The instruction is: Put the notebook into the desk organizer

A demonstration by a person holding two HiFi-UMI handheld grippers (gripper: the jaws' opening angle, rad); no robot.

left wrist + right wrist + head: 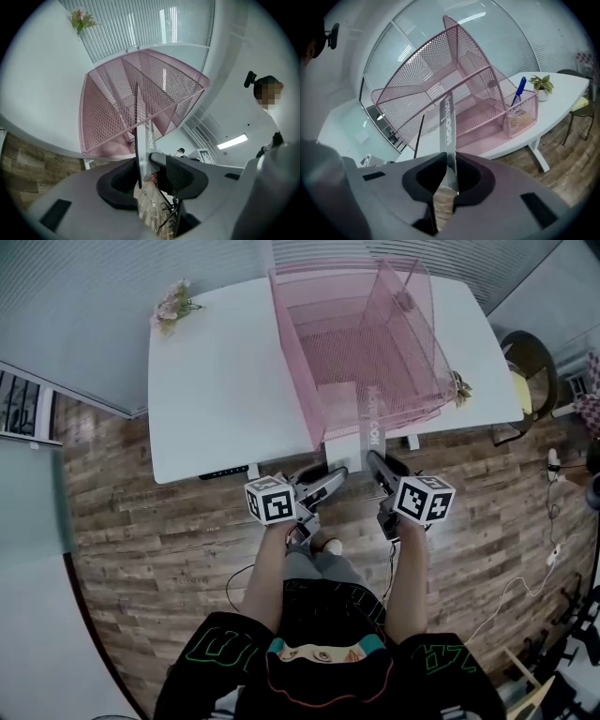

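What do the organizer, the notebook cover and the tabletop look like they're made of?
The desk organizer is most likely metal wire mesh with a matte pink coating: a fine see-through grid with solid rim bars. The notebook has a matte grey cover with printed lettering on the spine; card or soft plastic, cannot tell which. The table has a smooth white top with a slight sheen, probably laminate.
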